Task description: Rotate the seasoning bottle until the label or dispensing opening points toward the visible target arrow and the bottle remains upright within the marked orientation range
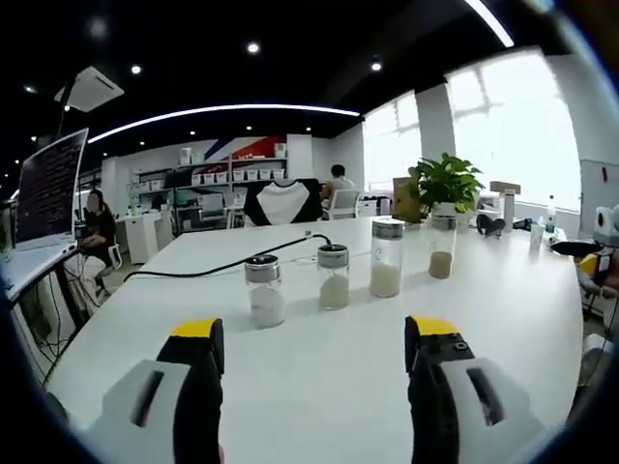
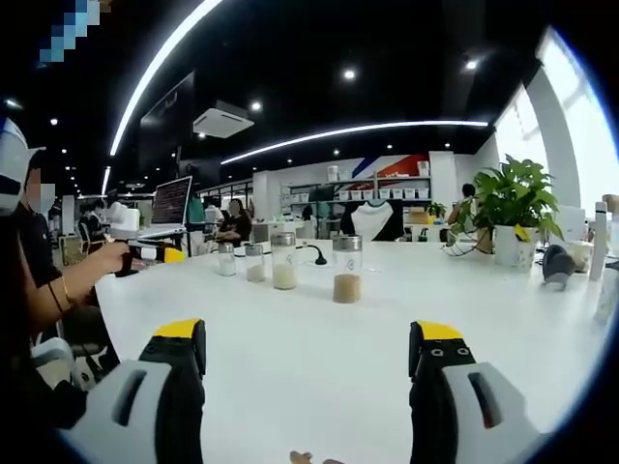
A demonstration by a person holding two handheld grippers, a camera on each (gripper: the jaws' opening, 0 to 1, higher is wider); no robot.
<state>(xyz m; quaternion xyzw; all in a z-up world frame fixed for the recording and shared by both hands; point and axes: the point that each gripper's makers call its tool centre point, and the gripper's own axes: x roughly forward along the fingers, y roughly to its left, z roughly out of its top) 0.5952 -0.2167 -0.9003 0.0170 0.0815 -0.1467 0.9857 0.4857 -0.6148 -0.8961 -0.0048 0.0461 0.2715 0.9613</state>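
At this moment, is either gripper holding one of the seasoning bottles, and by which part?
Nothing is held. The left gripper and right gripper stand open, short of the bottles.

Left gripper [image 1: 314, 350]: we hold it level, its two yellow-tipped jaws spread wide apart with nothing between them. Right gripper [image 2: 308, 353]: we hold it level too, jaws equally wide and bare. In the right gripper view, our left forearm [image 2: 68, 280] reaches in from the left edge, wrist straight, the hand [image 2: 114, 257] closed around the left gripper's handle.
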